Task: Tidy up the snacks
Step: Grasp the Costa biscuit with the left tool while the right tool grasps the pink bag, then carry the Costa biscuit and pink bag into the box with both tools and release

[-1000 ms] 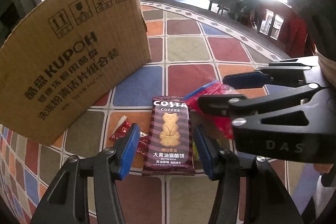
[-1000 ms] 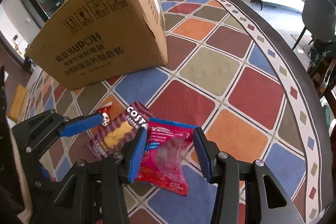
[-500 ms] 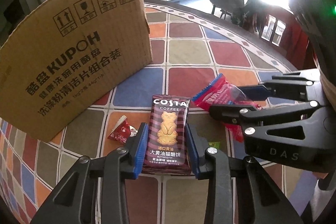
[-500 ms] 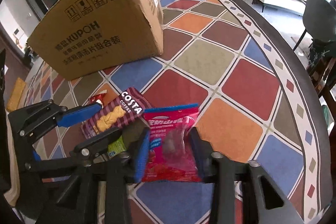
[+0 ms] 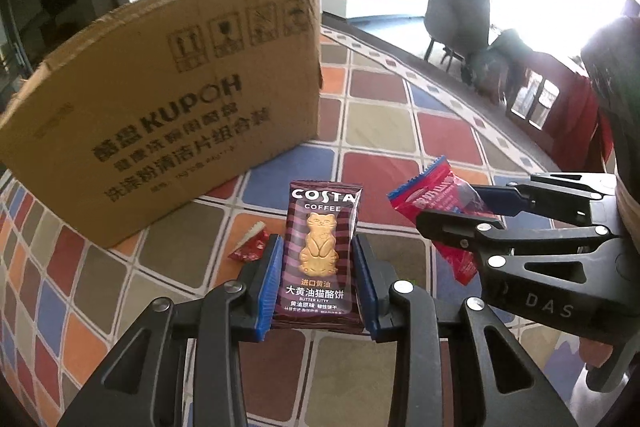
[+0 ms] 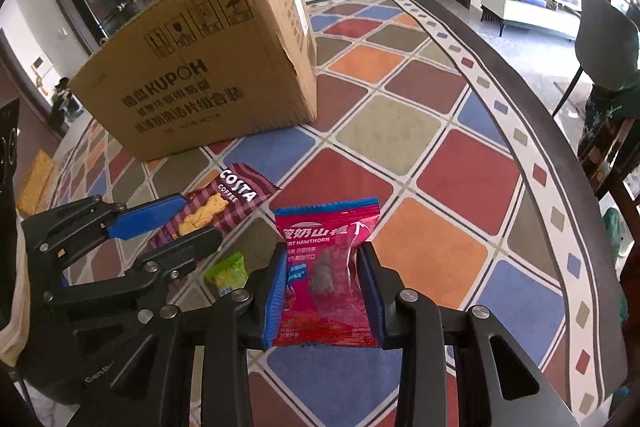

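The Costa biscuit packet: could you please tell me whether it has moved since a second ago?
Yes. The Costa biscuit packet lay flat beside the small red candy; now the left hand-held gripper holds it raised and tilted up, clear of the patterned tablecloth.

Cardboard box [image 5: 168, 131]: far of the left gripper [image 5: 318, 287], lettering motion-blurred, left end cut by frame. Green candy [image 6: 229, 273]: label unreadable.

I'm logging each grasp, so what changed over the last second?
Both claws closed on a snack and lifted it. The left claw clamped the Costa butter kitty biscuit packet; the right claw clamped the red hawthorn candy packet. Both packets now hang clear of the checkered tablecloth. The cardboard box, small red wrapper and green candy stayed put.
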